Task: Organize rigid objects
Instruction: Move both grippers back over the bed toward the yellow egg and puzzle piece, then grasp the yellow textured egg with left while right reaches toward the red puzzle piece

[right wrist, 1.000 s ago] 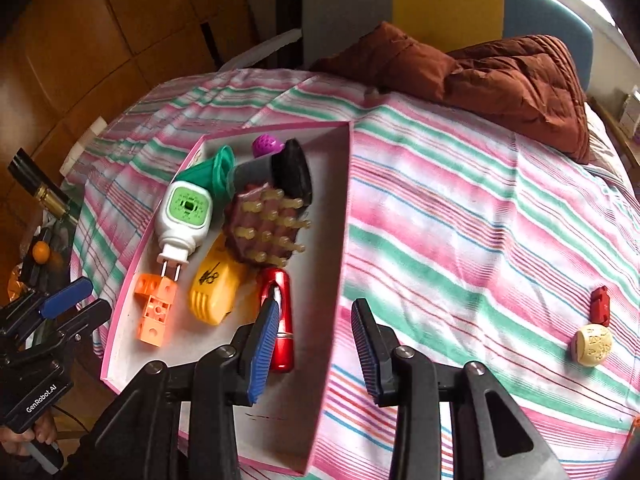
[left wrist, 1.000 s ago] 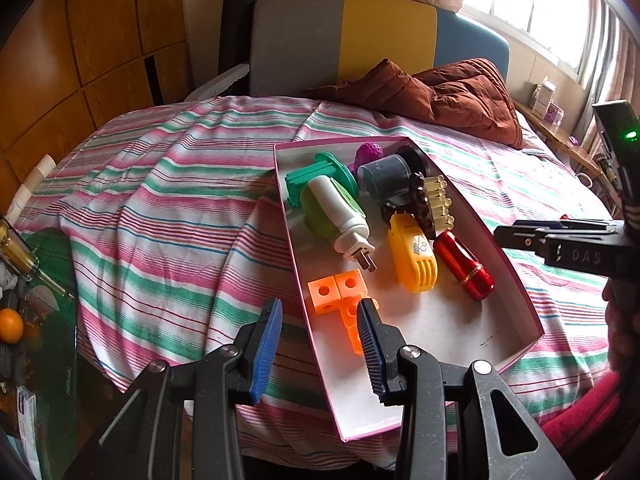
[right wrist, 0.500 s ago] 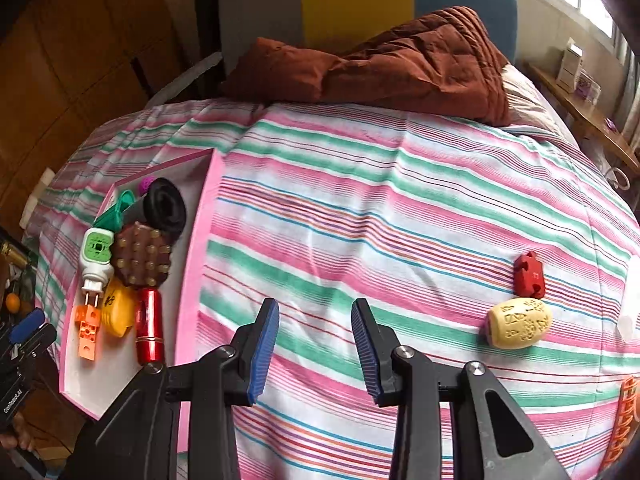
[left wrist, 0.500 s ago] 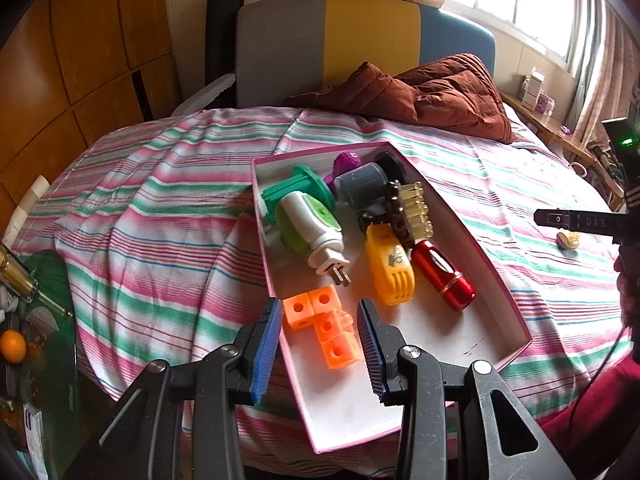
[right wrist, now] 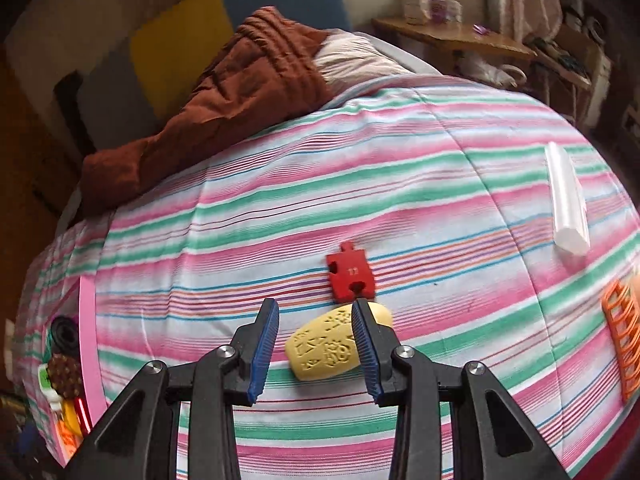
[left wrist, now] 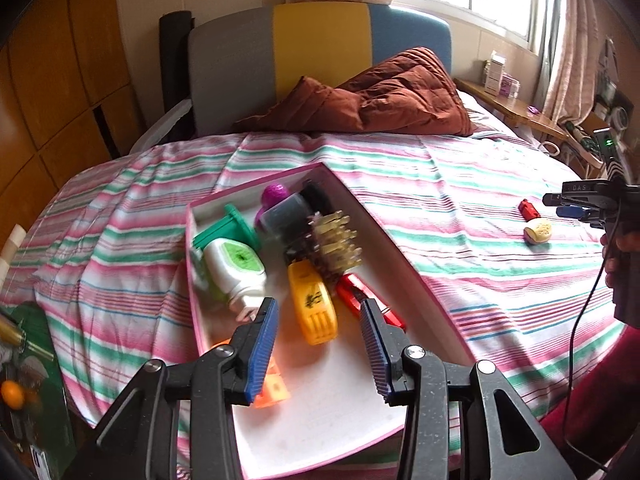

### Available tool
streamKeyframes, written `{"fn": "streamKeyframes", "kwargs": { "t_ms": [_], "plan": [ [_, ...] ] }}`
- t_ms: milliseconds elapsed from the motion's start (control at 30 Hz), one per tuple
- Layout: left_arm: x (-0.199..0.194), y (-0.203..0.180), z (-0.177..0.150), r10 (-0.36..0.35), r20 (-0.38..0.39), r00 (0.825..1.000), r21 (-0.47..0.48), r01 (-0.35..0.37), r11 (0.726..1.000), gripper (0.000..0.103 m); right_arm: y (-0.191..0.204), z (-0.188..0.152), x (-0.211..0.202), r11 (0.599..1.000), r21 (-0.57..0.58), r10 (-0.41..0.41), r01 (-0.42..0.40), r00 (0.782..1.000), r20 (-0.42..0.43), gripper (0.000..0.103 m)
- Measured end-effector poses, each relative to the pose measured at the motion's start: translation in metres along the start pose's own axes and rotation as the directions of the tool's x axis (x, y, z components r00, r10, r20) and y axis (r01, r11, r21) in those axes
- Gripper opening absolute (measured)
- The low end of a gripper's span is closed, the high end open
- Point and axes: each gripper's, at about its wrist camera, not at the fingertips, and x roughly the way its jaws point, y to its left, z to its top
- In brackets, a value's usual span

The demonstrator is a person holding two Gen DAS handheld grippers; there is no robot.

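Right tongs (right wrist: pixel 315 322) gape empty around the yellow oval block (right wrist: pixel 334 346), whose long axis runs across the gap.

Yellow embossed oval block (right wrist: pixel 334 345) lies flat on striped bed, touching red puzzle-shaped piece (right wrist: pixel 351 272); other toys piled in pink-rimmed box (left wrist: pixel 404 256).
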Motion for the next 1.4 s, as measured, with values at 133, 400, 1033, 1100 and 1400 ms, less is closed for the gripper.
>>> {"fn": "streamKeyframes", "kwargs": {
  "t_ms": [133, 400, 1033, 1100, 1400],
  "plan": [
    [0.004, -0.022, 0.012, -0.039, 0.010, 0.999, 0.040, 0.039, 0.998, 0.045, -0.028, 0.005, -0.009, 0.990, 0.138, -0.016, 0.010, 0.999, 0.040, 0.038],
    [0.022, -0.073, 0.037, -0.108, -0.010, 0.994, 0.126, 0.109, 0.986, 0.045, -0.052, 0.008, -0.015, 0.965, 0.261, -0.002, -0.014, 0.998, 0.062, 0.039],
    [0.105, -0.234, 0.075, -0.355, -0.169, 0.920, 0.344, 0.392, 0.853, 0.074, -0.076, 0.005, -0.015, 0.915, 0.391, 0.079, -0.100, 0.994, 0.070, 0.042],
    [0.115, -0.246, 0.078, -0.369, -0.188, 0.910, 0.356, 0.414, 0.838, 0.074, -0.078, 0.005, -0.017, 0.908, 0.404, 0.082, -0.107, 0.994, 0.079, 0.042],
    [0.151, -0.289, 0.089, -0.403, -0.246, 0.882, 0.409, 0.471, 0.782, 0.074, -0.080, 0.006, -0.015, 0.896, 0.422, 0.116, -0.136, 0.991, 0.073, 0.043]
  ]
}}
